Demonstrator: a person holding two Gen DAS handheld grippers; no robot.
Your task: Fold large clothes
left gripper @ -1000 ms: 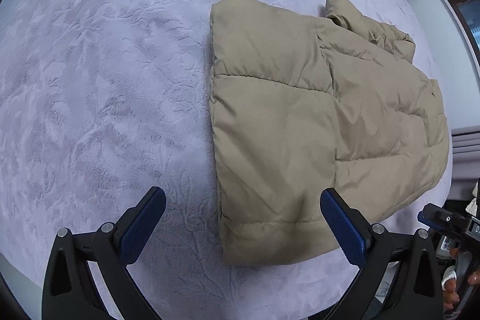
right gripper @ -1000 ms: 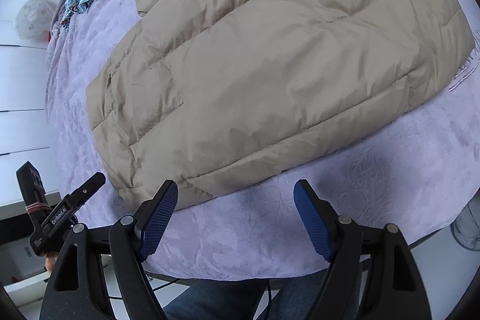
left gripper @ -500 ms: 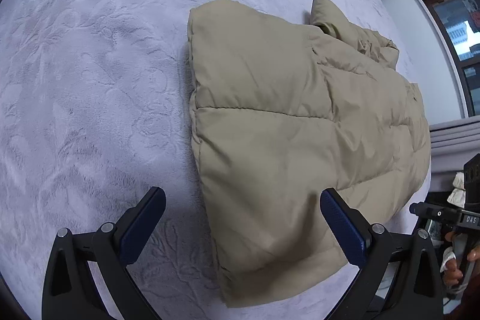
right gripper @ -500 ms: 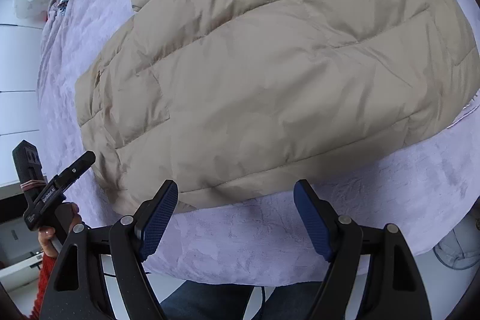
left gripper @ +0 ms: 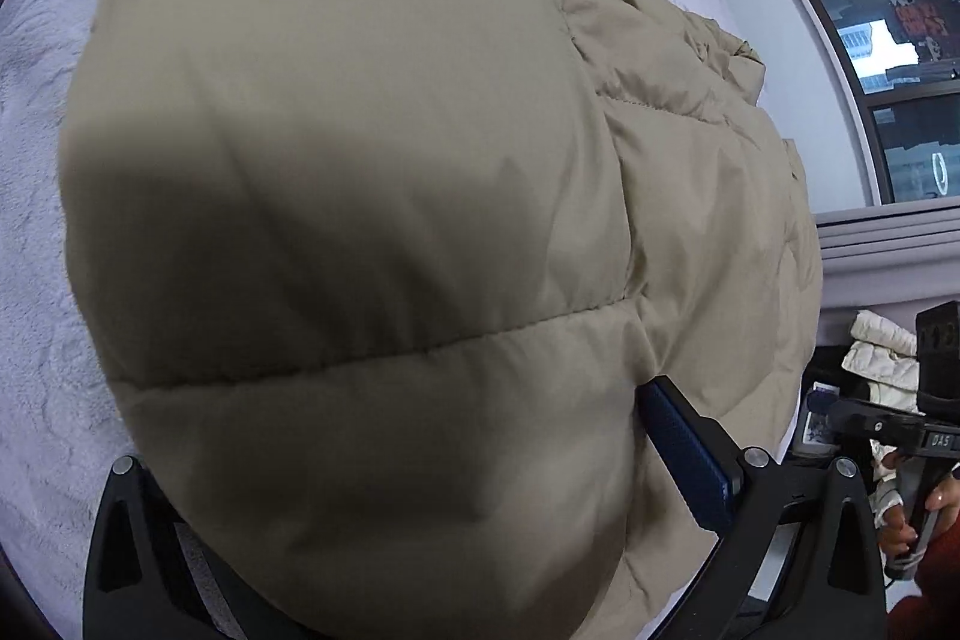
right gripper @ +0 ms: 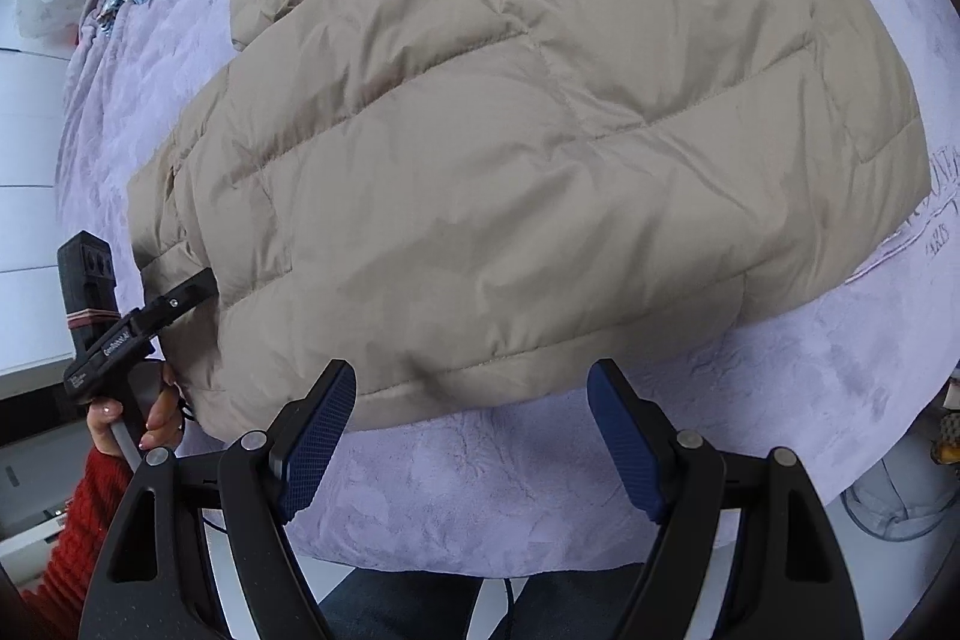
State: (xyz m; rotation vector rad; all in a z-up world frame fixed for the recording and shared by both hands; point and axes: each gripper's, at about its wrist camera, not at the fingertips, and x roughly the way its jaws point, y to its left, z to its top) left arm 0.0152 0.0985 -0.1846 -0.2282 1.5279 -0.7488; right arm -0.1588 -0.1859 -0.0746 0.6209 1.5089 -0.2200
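Beige puffer jacket (right gripper: 528, 148) lies flat on the bed (right gripper: 750, 388), hem along its near edge. Left gripper (left gripper: 390, 460) fingers spread wide, hem bulging between them, likely to pinch it. Right gripper (right gripper: 468, 436) fingers open, empty, poised just short of hem

Soft daylight, perhaps from the window (left gripper: 888, 40); fisheye-bent edges, near jacket (left gripper: 360, 220) shadowed, blurred

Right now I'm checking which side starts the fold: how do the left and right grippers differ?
The left gripper has the beige puffer jacket bulging between its fingers; the right gripper holds nothing. The left has pushed into the jacket's corner; the right hangs short of the hem over the lilac blanket. Both have blue-padded fingers spread wide.
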